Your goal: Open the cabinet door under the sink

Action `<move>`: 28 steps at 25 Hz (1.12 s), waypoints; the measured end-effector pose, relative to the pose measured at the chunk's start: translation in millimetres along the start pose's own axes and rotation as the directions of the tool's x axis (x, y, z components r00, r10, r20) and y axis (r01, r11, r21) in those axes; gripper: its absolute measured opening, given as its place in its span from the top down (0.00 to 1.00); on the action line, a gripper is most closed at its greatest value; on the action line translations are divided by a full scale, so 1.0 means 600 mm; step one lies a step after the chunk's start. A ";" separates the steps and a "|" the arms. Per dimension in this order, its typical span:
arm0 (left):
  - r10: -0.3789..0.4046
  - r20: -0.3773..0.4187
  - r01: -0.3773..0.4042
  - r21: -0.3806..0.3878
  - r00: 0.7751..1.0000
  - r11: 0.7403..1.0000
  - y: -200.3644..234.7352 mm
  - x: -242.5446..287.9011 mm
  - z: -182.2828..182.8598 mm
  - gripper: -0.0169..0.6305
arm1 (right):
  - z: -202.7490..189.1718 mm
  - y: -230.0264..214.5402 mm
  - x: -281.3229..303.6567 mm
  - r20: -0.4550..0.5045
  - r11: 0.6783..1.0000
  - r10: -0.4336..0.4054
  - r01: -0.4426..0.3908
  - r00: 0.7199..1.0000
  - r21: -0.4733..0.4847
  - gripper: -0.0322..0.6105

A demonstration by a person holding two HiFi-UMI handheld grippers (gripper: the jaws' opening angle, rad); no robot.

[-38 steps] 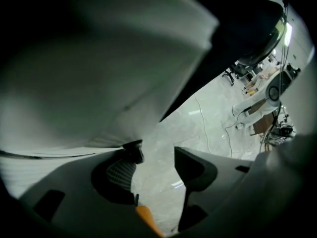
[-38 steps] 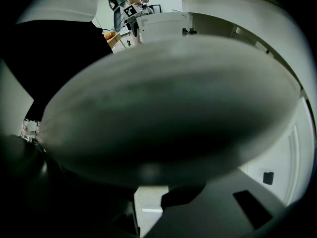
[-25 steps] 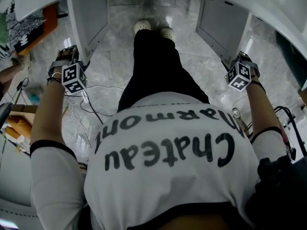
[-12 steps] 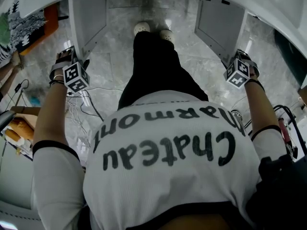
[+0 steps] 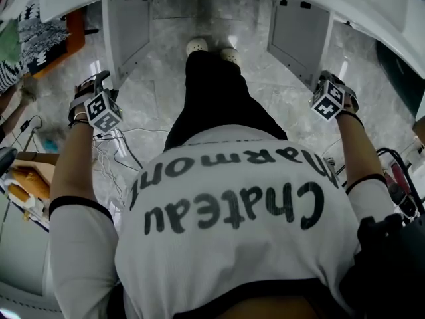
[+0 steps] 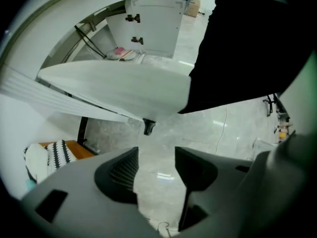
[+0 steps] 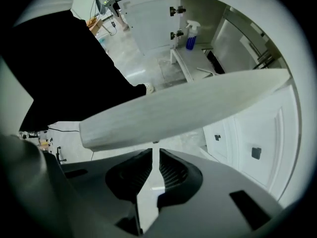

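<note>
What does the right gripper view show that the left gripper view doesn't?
Only the right gripper view: a blue spray bottle inside the cabinet, and neighbouring white fronts with dark handles. Only the left gripper view: a black-and-white patterned cloth on an orange surface. Both: an open white cabinet door seen edge-on, pale marble floor, the person's dark trousers.

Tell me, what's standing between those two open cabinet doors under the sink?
The person's legs in black trousers, with white shoes on the marble floor, stand between the left door and the right door. The head view shows it.
</note>
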State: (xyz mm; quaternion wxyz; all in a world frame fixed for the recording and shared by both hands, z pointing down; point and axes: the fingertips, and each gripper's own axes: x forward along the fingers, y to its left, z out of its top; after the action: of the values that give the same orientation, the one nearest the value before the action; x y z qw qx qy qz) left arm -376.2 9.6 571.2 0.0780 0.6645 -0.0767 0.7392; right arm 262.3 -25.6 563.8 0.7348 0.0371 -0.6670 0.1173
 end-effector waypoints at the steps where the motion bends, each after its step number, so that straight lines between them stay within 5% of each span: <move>1: 0.027 0.001 -0.027 -0.016 1.000 1.000 0.006 -0.004 -0.002 0.64 | -0.005 -0.003 -0.003 -0.007 1.000 -0.010 0.010 1.000 0.011 0.87; 6: 0.145 0.040 -0.140 -0.103 0.989 0.985 0.038 -0.041 0.015 0.85 | -0.016 -0.027 -0.019 0.004 0.986 -0.067 0.065 0.998 0.151 0.88; 13: 0.255 0.017 -0.243 -0.239 0.967 0.940 0.074 -0.083 0.006 0.90 | -0.014 -0.042 -0.065 0.027 0.968 -0.123 0.114 0.992 0.223 0.88; 20: 0.400 0.027 -0.327 -0.525 0.916 0.785 0.124 -0.149 0.023 0.91 | -0.021 -0.057 -0.108 0.050 0.937 -0.204 0.180 0.978 0.301 0.88; 23: 0.448 0.086 -0.320 -0.583 0.890 0.747 0.133 -0.178 0.064 0.91 | -0.015 -0.071 -0.134 0.085 0.910 -0.262 0.217 0.961 0.353 0.88; 28: 0.562 0.223 -0.298 -0.664 0.797 0.686 0.169 -0.259 0.151 0.91 | 0.033 -0.111 -0.214 0.246 0.851 -0.365 0.215 0.898 0.480 0.88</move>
State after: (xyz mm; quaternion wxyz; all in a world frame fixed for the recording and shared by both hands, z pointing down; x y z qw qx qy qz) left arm -294.3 -111.0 425.4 0.0852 0.7057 -0.4775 0.5165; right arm 247.2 -110.3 445.7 0.5948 0.3231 -0.7220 0.1435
